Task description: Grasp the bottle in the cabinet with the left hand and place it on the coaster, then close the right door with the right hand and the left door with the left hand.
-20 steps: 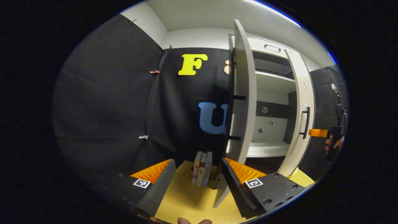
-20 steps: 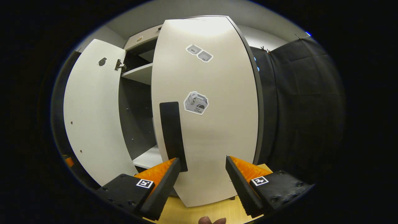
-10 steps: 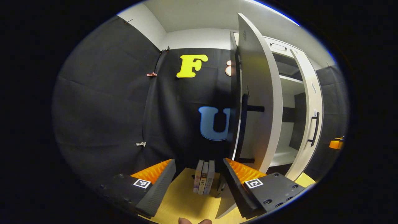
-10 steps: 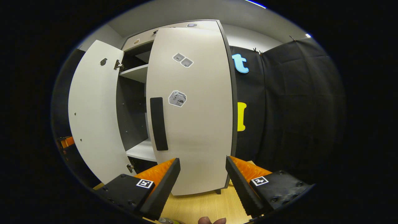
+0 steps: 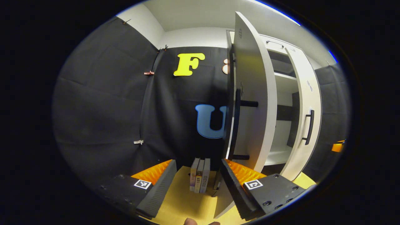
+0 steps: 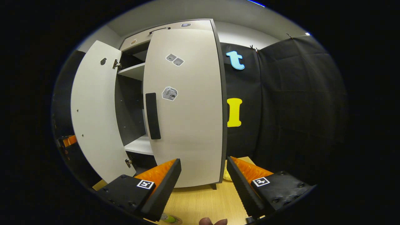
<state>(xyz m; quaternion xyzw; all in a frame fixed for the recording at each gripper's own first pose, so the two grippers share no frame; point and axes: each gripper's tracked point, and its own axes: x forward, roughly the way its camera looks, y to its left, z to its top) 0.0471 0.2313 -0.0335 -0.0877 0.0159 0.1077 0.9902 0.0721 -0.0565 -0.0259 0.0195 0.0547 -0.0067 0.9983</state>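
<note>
Right door (image 6: 184,106) is swung nearly shut since a second ago; left door (image 5: 253,93) is left ajar. Left gripper (image 5: 195,184) and right gripper (image 6: 203,184) are held wide, empty.

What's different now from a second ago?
The right door has swung nearly shut and the right gripper has backed away from it, so more wall shows beside the cabinet. The left door is still open, with the left gripper beside its edge. Both grippers stay open, holding nothing.
</note>
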